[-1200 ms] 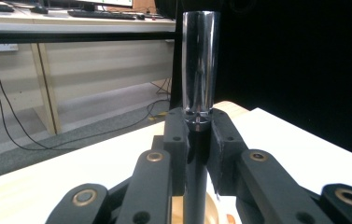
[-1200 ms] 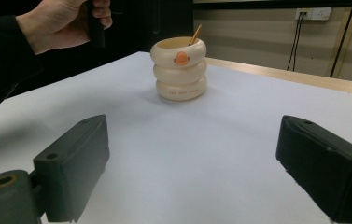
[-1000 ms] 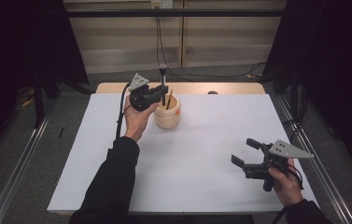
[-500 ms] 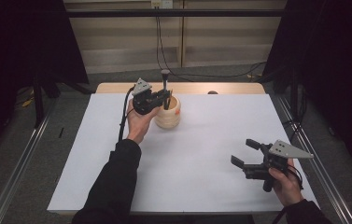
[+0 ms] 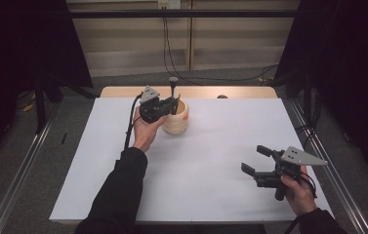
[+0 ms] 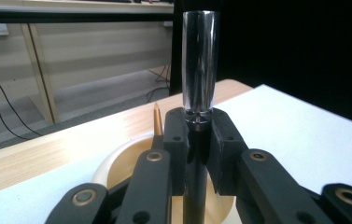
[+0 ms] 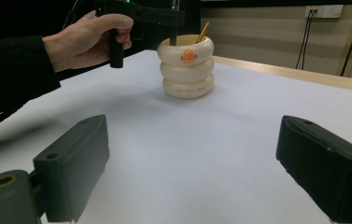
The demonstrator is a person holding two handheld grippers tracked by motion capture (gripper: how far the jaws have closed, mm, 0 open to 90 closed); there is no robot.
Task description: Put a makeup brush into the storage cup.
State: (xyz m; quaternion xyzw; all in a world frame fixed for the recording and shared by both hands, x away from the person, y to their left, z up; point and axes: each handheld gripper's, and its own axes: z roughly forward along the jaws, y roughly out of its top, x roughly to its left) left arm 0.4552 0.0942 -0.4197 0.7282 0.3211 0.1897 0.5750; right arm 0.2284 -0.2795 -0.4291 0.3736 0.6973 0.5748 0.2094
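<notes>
We note left tool (image 5: 173, 103) clamped on dark pen (image 6: 200, 70), chrome cap upward, pen upright above cream ringed holder (image 5: 177, 118). Holder stands on white tabletop (image 5: 206, 161), far side, left of centre. Gold pencil (image 6: 157, 119) leans inside holder. Right tool (image 5: 255, 160) at near right, jaws wide apart, nothing between them, well apart from holder.

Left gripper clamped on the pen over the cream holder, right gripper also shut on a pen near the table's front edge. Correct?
Not quite. The right gripper holds nothing: in the right gripper view its jaws stand wide apart over bare white table. The left gripper is indeed clamped on the pen over the cream holder.
</notes>
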